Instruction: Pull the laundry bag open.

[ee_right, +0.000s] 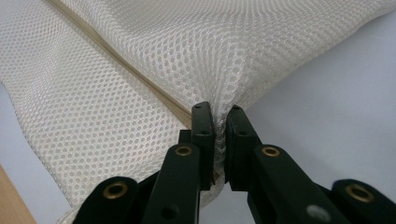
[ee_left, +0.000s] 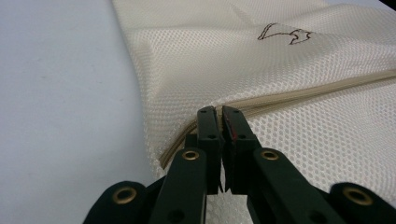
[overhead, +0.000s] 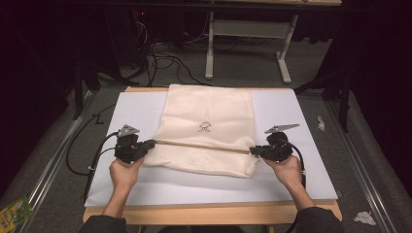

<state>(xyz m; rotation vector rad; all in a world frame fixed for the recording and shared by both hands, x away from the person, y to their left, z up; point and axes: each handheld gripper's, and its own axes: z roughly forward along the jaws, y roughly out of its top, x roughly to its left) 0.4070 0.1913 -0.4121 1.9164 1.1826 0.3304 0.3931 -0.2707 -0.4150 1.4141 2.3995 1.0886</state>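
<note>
On the white sheet (overhead: pixel 291 170) covering the counter (overhead: pixel 209 213) lies a cream mesh bag (overhead: pixel 209 116), spread flat with its far end toward the back edge and a small dark emblem (overhead: pixel 206 127) near its middle; a tan zipper line (overhead: pixel 199 144) runs across it from one side to the other. At the left, the left claw (overhead: pixel 148 144) is pressed together on the bag's left edge, right where the zipper ends; in the left gripper view the jaws pinch the mesh beside the zipper tape (ee_left: pixel 299 93). At the right, the right claw (overhead: pixel 253 150) is likewise pinching the bag's right edge, and the right gripper view shows mesh (ee_right: pixel 140 84) bunched up between the jaws. Both hands rest low on the counter, holding the bag taut along the zipper. The risk, as I judge it, is uneven pulling; if one hand lifts or draws faster, the thin mesh could slip from the narrower bite, or the bag could skew and fold crookedly; too hard a pull might strain the zipper seam.
</note>
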